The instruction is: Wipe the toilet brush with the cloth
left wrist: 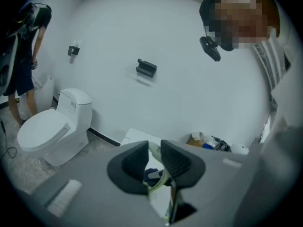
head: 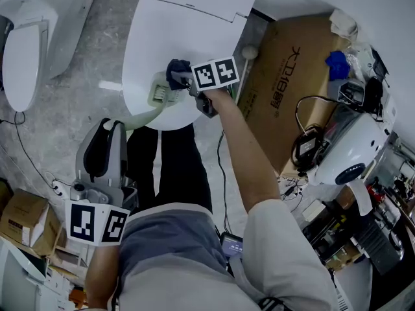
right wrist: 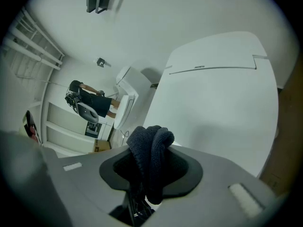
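Note:
A pale green toilet brush (head: pixel 157 91) lies with its head over the closed white toilet lid (head: pixel 188 37). Its curved handle (left wrist: pixel 160 180) runs back to my left gripper (head: pixel 112 126), which is shut on it; in the left gripper view the jaws (left wrist: pixel 152 162) stand close on the handle. My right gripper (head: pixel 186 81) is shut on a dark blue cloth (head: pixel 176 71) pressed against the brush head. In the right gripper view the cloth (right wrist: pixel 151 141) is bunched between the jaws (right wrist: pixel 150 167) and hides the brush.
A second white toilet (head: pixel 29 41) stands at the left. A cardboard box (head: pixel 292 89) lies to the right of the lid, with cables and cluttered gear (head: pixel 350 148) beyond it. The person's legs (head: pixel 168 167) are below the toilet.

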